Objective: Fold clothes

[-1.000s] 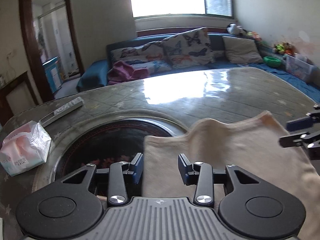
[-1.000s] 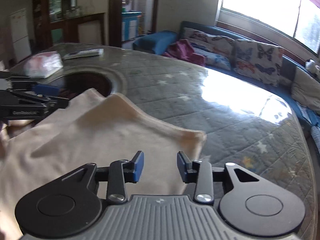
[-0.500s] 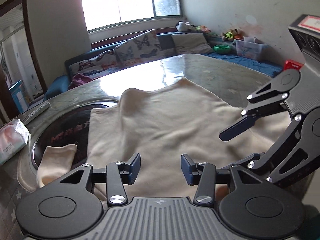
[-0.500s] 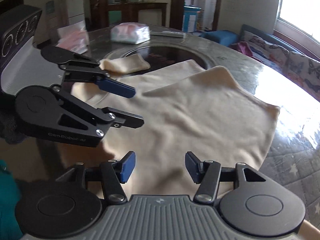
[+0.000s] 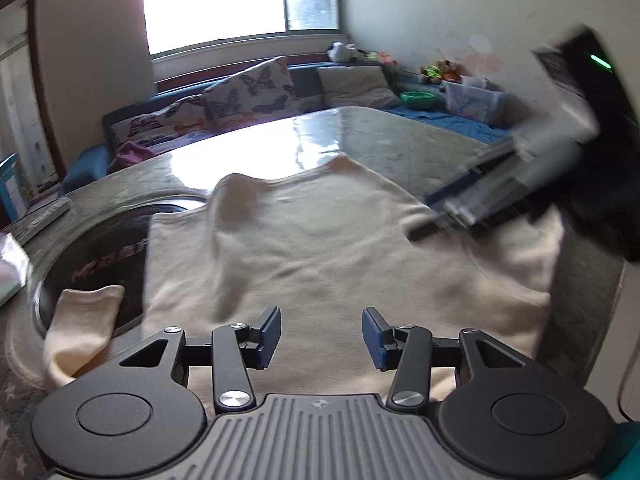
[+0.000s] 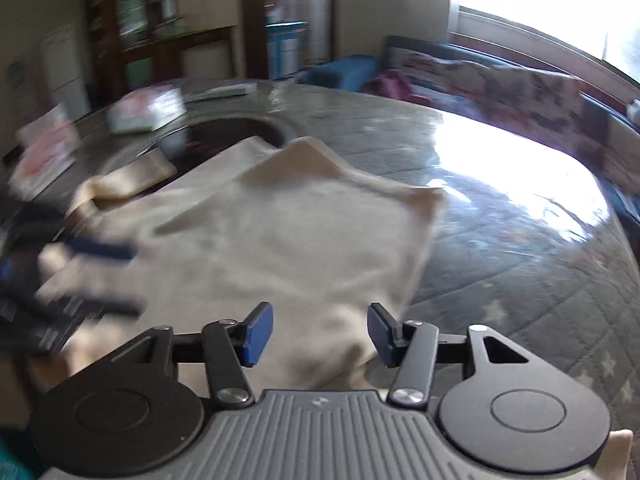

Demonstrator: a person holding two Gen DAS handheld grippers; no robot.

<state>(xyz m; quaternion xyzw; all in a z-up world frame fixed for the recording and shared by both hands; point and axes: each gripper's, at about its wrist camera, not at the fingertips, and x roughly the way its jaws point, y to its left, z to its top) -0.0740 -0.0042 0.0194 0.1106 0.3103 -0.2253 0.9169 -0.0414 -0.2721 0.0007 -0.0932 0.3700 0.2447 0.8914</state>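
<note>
A cream garment (image 5: 320, 248) lies spread on the round table, with a folded layer on top and a sleeve (image 5: 84, 324) sticking out at the near left. It also shows in the right wrist view (image 6: 280, 240). My left gripper (image 5: 320, 338) is open and empty, just above the garment's near edge. My right gripper (image 6: 318, 332) is open and empty over the garment's near right part. In the left wrist view the right gripper (image 5: 480, 204) is blurred over the garment's right edge. In the right wrist view the left gripper (image 6: 80, 276) is blurred at the left.
The table (image 5: 400, 136) has a quilted grey cover and a dark round inset (image 5: 100, 256) partly under the garment. A tissue pack (image 6: 148, 110) and a remote (image 5: 48, 212) lie at its far left. A sofa with cushions (image 5: 248, 92) stands behind.
Both grippers have pulled back toward the near side and stayed open. The right gripper has swung away to the right and is blurred with motion. The garment lies as it did half a second ago.
</note>
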